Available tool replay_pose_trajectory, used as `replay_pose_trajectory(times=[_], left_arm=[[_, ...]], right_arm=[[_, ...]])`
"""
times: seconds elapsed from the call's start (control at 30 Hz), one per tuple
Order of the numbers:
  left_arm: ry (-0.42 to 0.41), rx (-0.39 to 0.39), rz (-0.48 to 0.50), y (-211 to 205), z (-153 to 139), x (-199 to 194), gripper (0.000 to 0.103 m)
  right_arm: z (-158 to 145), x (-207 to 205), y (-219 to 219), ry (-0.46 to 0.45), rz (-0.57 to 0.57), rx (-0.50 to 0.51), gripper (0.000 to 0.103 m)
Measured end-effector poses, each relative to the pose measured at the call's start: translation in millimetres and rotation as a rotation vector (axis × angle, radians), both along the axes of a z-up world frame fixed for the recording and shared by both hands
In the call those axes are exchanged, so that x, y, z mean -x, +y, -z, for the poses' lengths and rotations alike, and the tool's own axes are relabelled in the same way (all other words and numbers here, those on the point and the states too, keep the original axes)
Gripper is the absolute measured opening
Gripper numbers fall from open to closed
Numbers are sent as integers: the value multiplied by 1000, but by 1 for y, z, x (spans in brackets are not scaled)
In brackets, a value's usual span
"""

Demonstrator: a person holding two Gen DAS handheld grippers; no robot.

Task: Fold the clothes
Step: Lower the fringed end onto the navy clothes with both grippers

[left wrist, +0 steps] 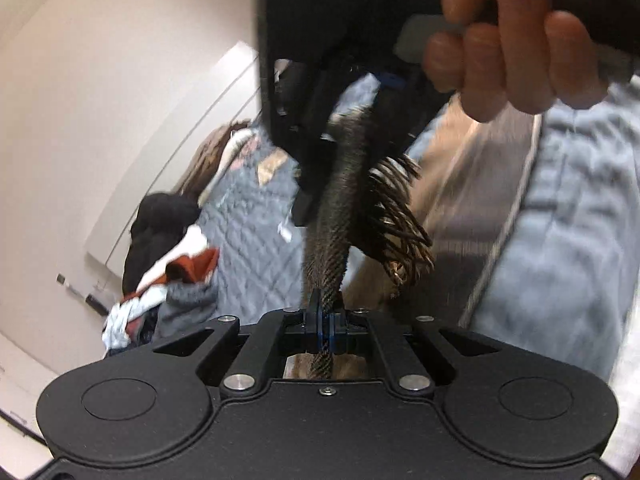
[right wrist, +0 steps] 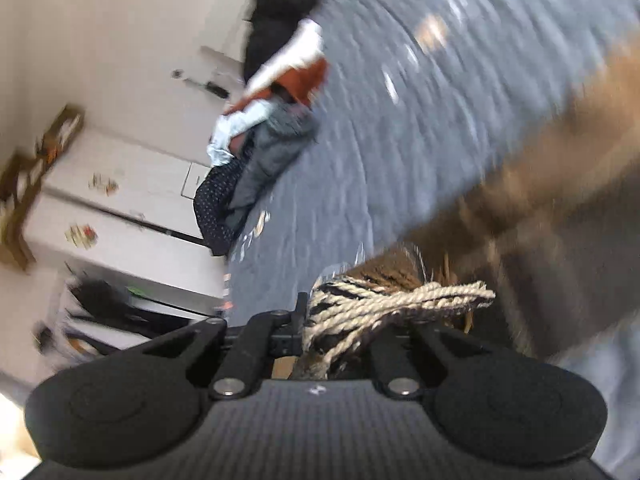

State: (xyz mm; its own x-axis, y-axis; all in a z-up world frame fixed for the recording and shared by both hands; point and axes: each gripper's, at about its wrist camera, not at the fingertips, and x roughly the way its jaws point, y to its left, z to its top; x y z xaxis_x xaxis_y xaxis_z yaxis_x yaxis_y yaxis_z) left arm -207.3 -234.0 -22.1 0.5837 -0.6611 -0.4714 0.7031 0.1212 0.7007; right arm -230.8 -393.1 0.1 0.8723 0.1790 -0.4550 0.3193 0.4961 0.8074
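The bed (right wrist: 420, 128), covered by a grey-blue quilted blanket, is filling the middle and upper right of the right wrist view, and it is appearing again in the centre of the left wrist view. A pile of unfolded clothes (right wrist: 264, 120) is lying on it near the wall, in the upper centre of the right view: a black piece, a rust-orange one, a pale blue one and a grey one, all mixed together.

The thing in hand is a brown woven scarf (left wrist: 340, 200) with a twisted fringe (left wrist: 400, 216). In the left view it is running as a narrow band from the bottom centre up to the middle of the frame, with the fringe hanging to its right.

The left gripper (left wrist: 325, 312) is clenched on the scarf's edge at the bottom centre. The right gripper (right wrist: 320, 328) is closed on a bunch of the pale fringe cords (right wrist: 400, 300) near the bottom centre of its own view. A person's hand (left wrist: 512, 40) is holding that other tool at the upper right of the left view.

I judge that the scarf is light, soft and limp, so it is sagging between the two grips and is not keeping any shape. The weave looks rough, not slippery. The fringe cords are loose and can slide out of a pinch, so a hold on the woven body just beside the fringe, at the corners, seems safer.
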Motion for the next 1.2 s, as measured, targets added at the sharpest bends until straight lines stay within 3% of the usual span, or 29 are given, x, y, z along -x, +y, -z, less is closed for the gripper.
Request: replay_pose_trajectory(times=[0.37,0.6,0.7,0.77,0.87,0.97,1.0,1.1,1.2], left_arm=[[131,175,149,-114,-27,66,3],[243,215,209,-164,-19,104,3],[292,185,196,-181,-2,114,4],[299,132,190,-186,16,121,6],[230,68,210,-170,36,126,10],[68,9,215,-147,60,123,22],[2,-4,217,-138,68,121,24],[-85,-41,190,-122,80,106,24],[-108,-54,140,-113,80,89,24]], right_arm=[[-82,57,-97,35,56,401,6],[-83,120,-153,96,156,533,6],[-60,131,-162,177,169,616,6],[-34,134,-174,248,177,582,6],[4,143,-185,313,183,539,6],[25,156,-186,308,232,476,6],[27,160,-186,281,256,450,6],[17,165,-182,209,295,453,6],[-4,165,-179,136,312,499,6]])
